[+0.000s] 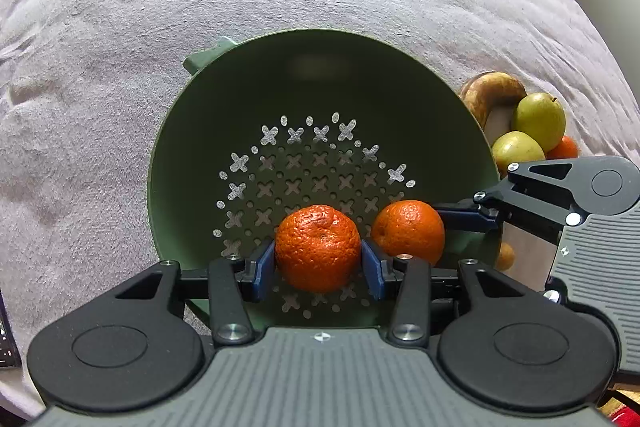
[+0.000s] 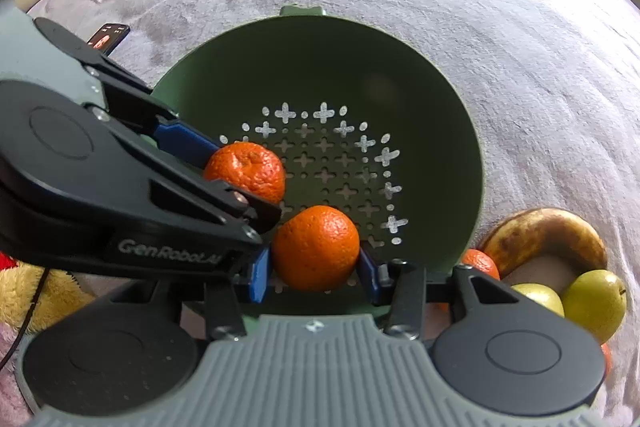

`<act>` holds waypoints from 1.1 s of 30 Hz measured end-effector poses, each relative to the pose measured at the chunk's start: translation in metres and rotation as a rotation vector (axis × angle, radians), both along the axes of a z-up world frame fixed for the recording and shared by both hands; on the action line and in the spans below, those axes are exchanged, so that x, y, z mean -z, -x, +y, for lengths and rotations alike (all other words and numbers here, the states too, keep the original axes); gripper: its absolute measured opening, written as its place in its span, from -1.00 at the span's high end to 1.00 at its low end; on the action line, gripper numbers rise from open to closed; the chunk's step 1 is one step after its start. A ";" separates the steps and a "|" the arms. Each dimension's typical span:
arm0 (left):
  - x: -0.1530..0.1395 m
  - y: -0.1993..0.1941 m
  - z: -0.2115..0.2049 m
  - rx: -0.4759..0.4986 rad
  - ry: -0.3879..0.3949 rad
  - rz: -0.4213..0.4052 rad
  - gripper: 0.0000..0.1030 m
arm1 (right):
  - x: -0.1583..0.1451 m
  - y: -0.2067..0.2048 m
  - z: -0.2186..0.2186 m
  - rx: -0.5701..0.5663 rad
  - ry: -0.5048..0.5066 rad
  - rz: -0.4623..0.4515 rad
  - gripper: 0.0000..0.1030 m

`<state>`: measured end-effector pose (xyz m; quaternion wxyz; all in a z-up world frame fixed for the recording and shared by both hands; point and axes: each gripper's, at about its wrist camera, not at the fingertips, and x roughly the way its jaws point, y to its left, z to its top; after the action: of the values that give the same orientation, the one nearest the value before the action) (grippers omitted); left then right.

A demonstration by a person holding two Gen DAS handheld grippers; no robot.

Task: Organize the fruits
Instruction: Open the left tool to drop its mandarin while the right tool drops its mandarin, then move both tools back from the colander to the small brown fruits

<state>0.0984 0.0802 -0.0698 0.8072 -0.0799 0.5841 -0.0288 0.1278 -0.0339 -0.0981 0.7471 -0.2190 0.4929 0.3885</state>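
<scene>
Your left gripper (image 1: 318, 263) is clamped on a wrinkled orange mandarin (image 1: 318, 247) low in the perforated dark green plastic colander (image 1: 320, 67). Right of it, your right gripper (image 2: 316, 273) grips a smoother orange mandarin (image 2: 316, 247) inside the same bowl. At the frame's right edge, outside, lie a browned banana (image 1: 490, 89) and two yellow-green pears (image 1: 540, 121).

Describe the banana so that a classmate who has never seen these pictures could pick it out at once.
Find the green colander on the grey cloth; a pile of loose fruit lies just outside its wall. The banana curves over that pile's far side. Unlike the smooth green pears and round mandarins beside it, it is long, bent and heavily browned.
</scene>
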 end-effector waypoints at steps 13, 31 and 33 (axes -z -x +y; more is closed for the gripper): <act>-0.001 0.001 -0.003 0.014 0.002 0.008 -0.03 | -0.001 0.007 0.000 -0.010 0.003 0.006 0.16; -0.029 0.013 -0.009 0.020 0.029 -0.072 -0.08 | -0.034 0.017 -0.020 0.055 -0.076 -0.058 0.05; -0.034 0.015 -0.009 0.017 0.034 -0.090 -0.08 | -0.039 0.021 -0.025 0.075 -0.090 -0.076 0.02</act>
<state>0.0833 0.0713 -0.0360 0.8308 -0.0872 0.5474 -0.0491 0.1072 -0.0591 -0.0592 0.7884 -0.1811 0.4539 0.3735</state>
